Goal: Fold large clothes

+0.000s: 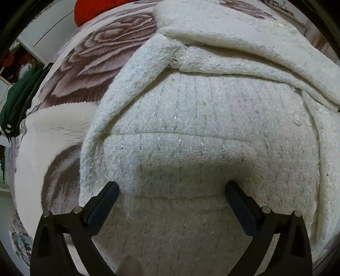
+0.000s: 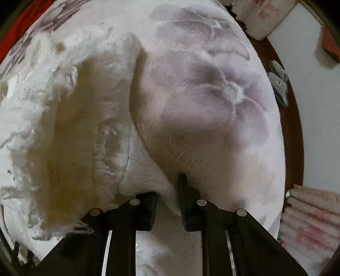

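A white fuzzy knit sweater point(image 1: 212, 118) with silver threads lies on a rose-patterned blanket point(image 1: 102, 48). One of its sleeves is folded across the top. My left gripper point(image 1: 172, 186) points down over the sweater's lower part. It is open wide, its fingers point(image 1: 106, 203) straddling a raised fold without pinching it. In the right wrist view the sweater point(image 2: 63, 118) is bunched at the left, on the blanket point(image 2: 212, 106). My right gripper point(image 2: 167, 191) points down, shut on a ridge of white cloth at the sweater's edge.
A red cloth point(image 1: 91, 10) lies at the far end of the bed. Dark green clothes point(image 1: 17, 102) hang at the left. A wooden bed edge point(image 2: 295, 127) runs along the right, with a stack of folded pinkish cloths point(image 2: 310, 214) and white floor beyond.
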